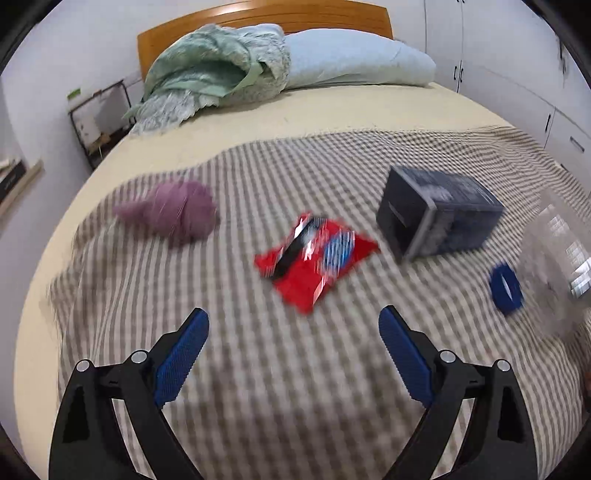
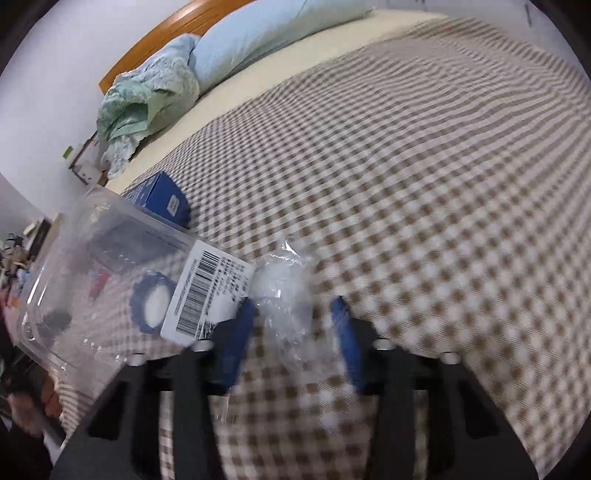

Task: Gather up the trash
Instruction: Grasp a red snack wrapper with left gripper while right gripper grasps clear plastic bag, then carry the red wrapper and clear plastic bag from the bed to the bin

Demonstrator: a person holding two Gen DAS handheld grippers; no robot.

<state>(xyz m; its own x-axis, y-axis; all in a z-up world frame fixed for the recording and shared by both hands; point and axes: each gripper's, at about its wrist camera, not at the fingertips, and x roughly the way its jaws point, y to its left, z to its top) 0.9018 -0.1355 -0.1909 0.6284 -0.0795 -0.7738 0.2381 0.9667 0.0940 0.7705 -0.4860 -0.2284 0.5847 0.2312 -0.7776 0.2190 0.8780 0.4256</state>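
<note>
My left gripper [image 1: 293, 321] hangs open and empty over the checked blanket [image 1: 280, 398]. Just beyond its fingertips lies a red snack wrapper [image 1: 314, 258]. A purple crumpled wad [image 1: 170, 214] sits to the left, a dark box [image 1: 436, 218] and a blue cap [image 1: 506, 288] to the right. In the right wrist view, a crumpled piece of clear plastic [image 2: 284, 291] lies between the narrowly spread fingers of my right gripper [image 2: 293, 302]. The left pad touches it and a small gap shows at the right pad. A clear plastic container [image 2: 110, 251] with a barcode label [image 2: 207, 291] lies just to the left.
At the head of the bed are a pale blue pillow [image 1: 354, 59], a bunched green cover [image 1: 207, 70] and a wooden headboard [image 1: 266, 14]. White cupboards [image 1: 517, 74] stand along the right, a small rack [image 1: 99, 118] on the left. A blue box [image 2: 159, 199] lies behind the container.
</note>
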